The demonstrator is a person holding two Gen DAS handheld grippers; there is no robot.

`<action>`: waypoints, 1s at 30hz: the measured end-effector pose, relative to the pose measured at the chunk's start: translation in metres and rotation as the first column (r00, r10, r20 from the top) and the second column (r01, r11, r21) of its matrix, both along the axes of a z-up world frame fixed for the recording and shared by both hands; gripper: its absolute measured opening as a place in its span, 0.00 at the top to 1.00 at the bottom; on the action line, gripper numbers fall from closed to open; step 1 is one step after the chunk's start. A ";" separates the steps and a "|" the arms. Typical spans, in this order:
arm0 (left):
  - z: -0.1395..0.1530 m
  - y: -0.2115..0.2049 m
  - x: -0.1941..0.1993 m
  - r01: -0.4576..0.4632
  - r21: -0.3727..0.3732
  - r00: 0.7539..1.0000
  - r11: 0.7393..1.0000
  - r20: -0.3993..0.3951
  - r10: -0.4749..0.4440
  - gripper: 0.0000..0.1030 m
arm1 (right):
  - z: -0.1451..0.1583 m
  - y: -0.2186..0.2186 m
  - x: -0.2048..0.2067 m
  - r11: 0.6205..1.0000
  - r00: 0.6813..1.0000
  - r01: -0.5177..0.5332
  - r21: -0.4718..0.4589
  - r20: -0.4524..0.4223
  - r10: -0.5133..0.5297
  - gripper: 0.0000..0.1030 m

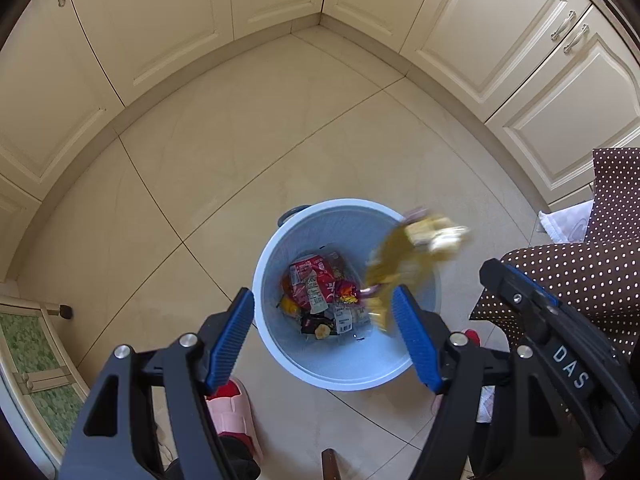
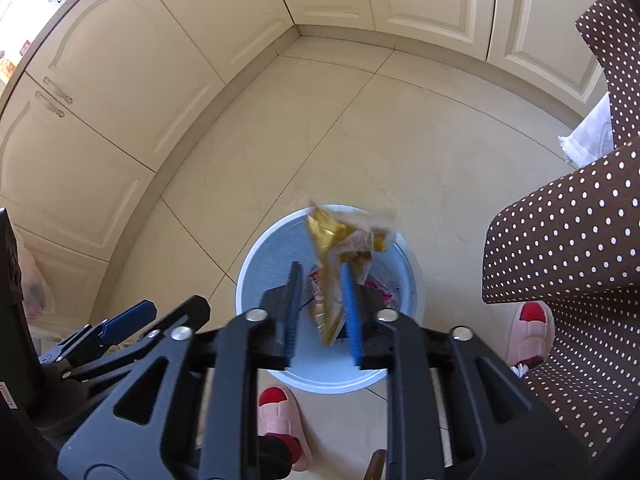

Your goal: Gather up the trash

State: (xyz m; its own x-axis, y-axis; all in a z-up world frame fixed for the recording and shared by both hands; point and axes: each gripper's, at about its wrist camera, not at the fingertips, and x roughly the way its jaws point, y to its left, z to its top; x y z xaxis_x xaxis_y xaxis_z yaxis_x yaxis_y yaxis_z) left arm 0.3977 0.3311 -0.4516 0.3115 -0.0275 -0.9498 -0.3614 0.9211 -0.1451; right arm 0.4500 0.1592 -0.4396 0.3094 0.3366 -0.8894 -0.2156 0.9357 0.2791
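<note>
The right gripper's (image 2: 322, 312) blue-padded fingers (image 2: 351, 312) stand a little apart, straight above the mouth of the white plastic bin (image 2: 256, 264). A crumpled gold wrapper (image 2: 340, 248) hangs between them, blurred, so it looks to be dropping out of the grip; it may brush the right pad, but I cannot tell whether it is pinched there. The left gripper (image 1: 323, 336) is spread wide with nothing between its pads, hovering over the near rim of the same bin. In its view the wrapper (image 1: 404, 252) shows over the right side of the opening, close to the rim (image 1: 304, 216).

The step in hand is the release. To do it well, keep the right gripper where it is, centred over the opening, and spread the pads further so the foil slips free instead of clinging to the ribbed rubber. Because the wrapper sits towards the rim, a sideways swing before it has cleared could flick it onto the tiled floor (image 1: 240, 152). If it sticks, a small shake over the bin should do better than pulling away. The bin already holds a red packet (image 1: 310, 284) and other wrappers at the bottom, with plenty of room. Keep the left gripper still and clear of the falling piece, and mind the pink slippers (image 2: 280, 416) beside the bin.
</note>
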 end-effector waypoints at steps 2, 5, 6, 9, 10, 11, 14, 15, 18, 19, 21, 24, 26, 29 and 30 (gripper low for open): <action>0.002 -0.001 -0.001 0.001 -0.002 1.000 1.000 0.009 -0.001 0.32 | 0.003 -0.004 -0.001 1.000 1.000 0.001 -0.007 0.010 -0.001 0.77; 0.009 -0.005 -0.002 0.008 0.013 1.000 1.000 0.029 -0.008 0.32 | 0.011 -0.007 -0.007 0.999 0.999 -0.015 -0.031 0.036 0.016 0.77; 0.011 -0.006 -0.003 0.009 0.018 0.999 1.000 0.037 -0.010 0.32 | 0.015 -0.007 -0.010 0.999 0.998 -0.021 -0.042 0.051 0.023 0.77; 0.026 -0.014 -0.009 0.024 0.054 0.996 0.998 0.082 -0.029 0.32 | 0.035 -0.009 -0.023 0.996 0.994 -0.045 -0.074 0.100 0.052 0.77; 0.032 -0.017 -0.013 0.027 0.071 0.995 0.997 0.098 -0.034 0.32 | 0.042 -0.010 -0.028 0.995 0.991 -0.050 -0.084 0.118 0.060 0.77; 0.038 -0.021 -0.018 0.029 0.091 0.993 0.995 0.112 -0.040 0.32 | 0.053 -0.012 -0.035 0.994 0.987 -0.056 -0.097 0.144 0.070 0.77; 0.062 -0.032 -0.038 0.027 0.122 0.987 0.992 0.156 -0.046 0.26 | 0.086 -0.018 -0.058 0.990 0.971 -0.067 -0.121 0.218 0.093 0.77; 0.072 -0.036 -0.047 0.024 0.128 0.985 0.991 0.168 -0.045 0.25 | 0.099 -0.022 -0.067 0.990 0.965 -0.069 -0.126 0.243 0.099 0.75; 0.105 -0.050 -0.067 0.030 0.147 0.978 0.989 0.202 -0.060 0.25 | 0.137 -0.036 -0.097 0.989 0.942 -0.069 -0.129 0.318 0.107 0.55; 0.118 -0.056 -0.076 0.030 0.158 0.973 0.987 0.222 -0.065 0.25 | 0.148 -0.040 -0.105 0.989 0.934 -0.067 -0.130 0.340 0.108 0.52; 0.146 -0.067 -0.094 0.034 0.170 0.959 0.985 0.273 -0.080 0.25 | 0.180 -0.053 -0.132 0.989 0.908 -0.068 -0.132 0.403 0.116 0.52; 0.191 -0.085 -0.122 0.035 0.182 0.928 0.983 0.359 -0.099 0.22 | 0.221 -0.072 -0.162 0.990 0.873 -0.054 -0.133 0.475 0.112 0.44; 0.220 -0.100 -0.143 0.043 0.202 0.903 0.978 0.411 -0.125 0.21 | 0.253 -0.091 -0.189 0.991 0.834 -0.032 -0.132 0.543 0.099 0.38; 0.265 -0.127 -0.176 0.052 0.249 0.858 0.967 0.485 -0.171 0.17 | 0.293 -0.118 -0.227 0.991 0.777 0.018 -0.136 0.626 0.072 0.33; 0.281 -0.136 -0.188 0.053 0.269 0.842 0.962 0.505 -0.187 0.17 | 0.305 -0.124 -0.239 0.991 0.763 0.029 -0.129 0.644 0.061 0.31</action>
State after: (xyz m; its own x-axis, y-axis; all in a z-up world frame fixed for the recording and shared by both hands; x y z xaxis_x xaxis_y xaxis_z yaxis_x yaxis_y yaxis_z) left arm 0.2095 0.1952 -0.1705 0.7704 0.1049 -0.6289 -0.1780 0.9825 -0.0543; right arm 0.2114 0.0349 -0.1347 0.8205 0.2480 -0.5150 -0.3173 0.9470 -0.0494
